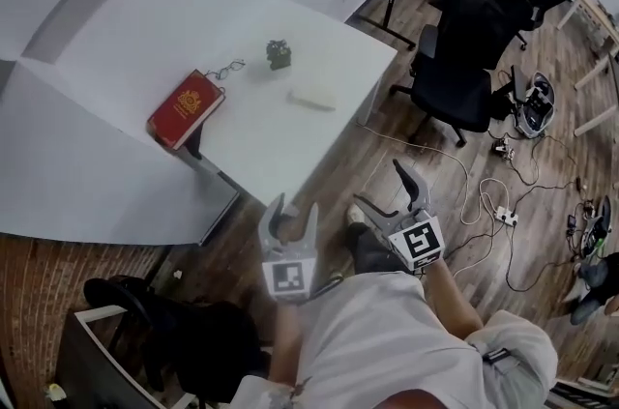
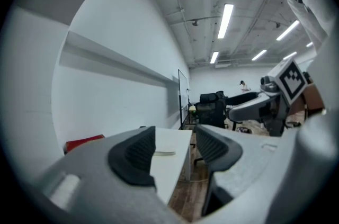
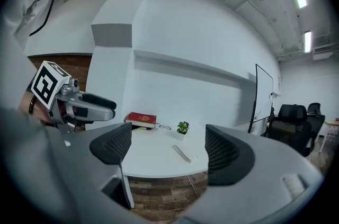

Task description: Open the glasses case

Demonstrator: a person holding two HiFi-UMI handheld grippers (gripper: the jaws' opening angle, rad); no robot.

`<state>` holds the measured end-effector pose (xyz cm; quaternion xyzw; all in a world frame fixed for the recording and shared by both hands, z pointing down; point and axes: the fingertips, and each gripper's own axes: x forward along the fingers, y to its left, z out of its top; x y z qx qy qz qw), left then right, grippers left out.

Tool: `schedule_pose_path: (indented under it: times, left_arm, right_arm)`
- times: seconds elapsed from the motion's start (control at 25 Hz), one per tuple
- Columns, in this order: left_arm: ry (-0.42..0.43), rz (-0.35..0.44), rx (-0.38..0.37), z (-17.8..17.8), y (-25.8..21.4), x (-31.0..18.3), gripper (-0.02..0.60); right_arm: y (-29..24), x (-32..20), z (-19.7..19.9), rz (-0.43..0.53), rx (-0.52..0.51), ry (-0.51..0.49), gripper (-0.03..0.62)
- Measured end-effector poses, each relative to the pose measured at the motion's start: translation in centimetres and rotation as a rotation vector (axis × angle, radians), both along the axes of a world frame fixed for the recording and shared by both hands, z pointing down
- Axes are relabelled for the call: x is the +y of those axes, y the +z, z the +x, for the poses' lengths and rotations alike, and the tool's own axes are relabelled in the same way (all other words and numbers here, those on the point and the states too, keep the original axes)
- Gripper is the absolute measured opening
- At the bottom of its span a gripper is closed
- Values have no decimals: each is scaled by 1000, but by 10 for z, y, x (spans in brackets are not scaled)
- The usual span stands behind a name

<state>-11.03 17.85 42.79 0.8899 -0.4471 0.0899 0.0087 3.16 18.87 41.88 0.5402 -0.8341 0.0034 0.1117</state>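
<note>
While the glasses case (image 1: 312, 96) lies well ahead (on the table (image 1: 251, 146)), left gripper (image 1: 295, 209) and right gripper (image 1: 382, 185) hold fingers (image 3: 225, 157) apart, empty.

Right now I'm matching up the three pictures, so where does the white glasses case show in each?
Head view: glasses case on the table, just below-right of the small plant.
Left gripper view: low centre, framed between the fingers.
Right gripper view: low centre, near the table's front edge.
Shared landmark: the red book.
</note>
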Motion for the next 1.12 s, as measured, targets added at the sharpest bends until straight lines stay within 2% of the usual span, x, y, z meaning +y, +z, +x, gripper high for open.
schedule_pose_path:
  times: [0.56, 0.76, 0.88, 1.12]
  left_arm:
    - [-134, -58, -74, 68, 8, -120, 239]
    - [-174, -91, -109, 77, 22, -147, 239]
    - [-175, -79, -128, 78, 33, -163, 239]
    - [-166, -103, -109, 86, 53, -191, 239]
  right_arm:
    - [25, -135, 60, -90, -44, -186, 439]
    - [43, -169, 69, -125, -71, -221, 439]
    - [52, -187, 71, -129, -71, -236, 439]
    - [66, -218, 79, -133, -56, -225, 439]
